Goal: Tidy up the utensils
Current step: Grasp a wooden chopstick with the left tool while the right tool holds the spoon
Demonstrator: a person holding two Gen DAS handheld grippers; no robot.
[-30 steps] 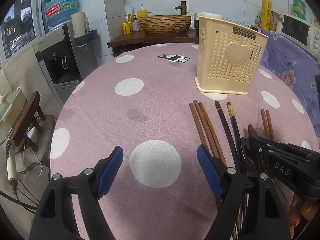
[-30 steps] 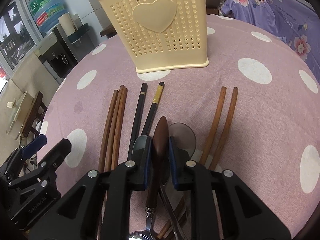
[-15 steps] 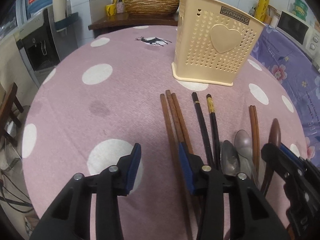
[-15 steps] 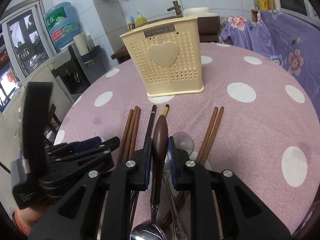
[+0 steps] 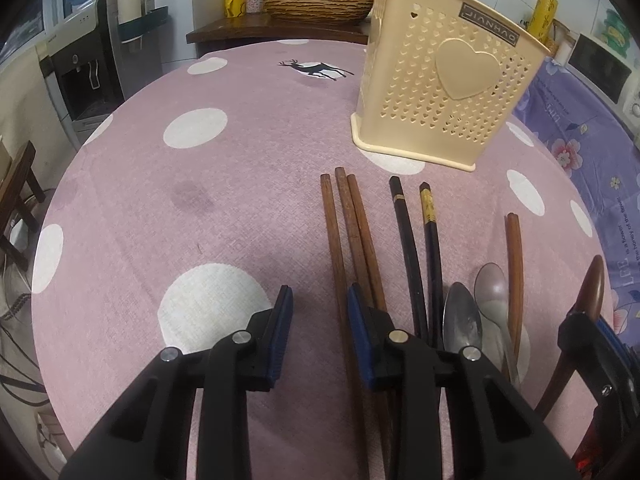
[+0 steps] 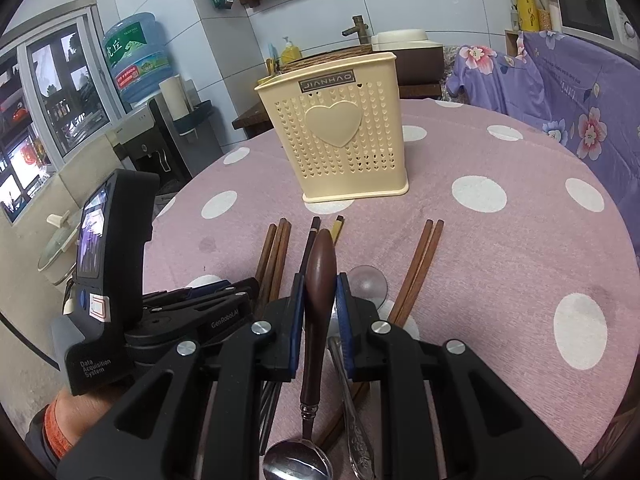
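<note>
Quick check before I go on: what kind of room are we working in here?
Most likely a home kitchen or dining corner. A round table in a pink polka-dot cloth carries the utensils, a water dispenser with its bottle stands by the window, and a microwave sits at the far right.

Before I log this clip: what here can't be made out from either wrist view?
- Holder interior: both views show only its perforated outside wall.
- Near ends of brown chopsticks: left view, hidden under the left gripper.
- Held spoon bowl: right view, partly cut by the bottom edge.
</note>
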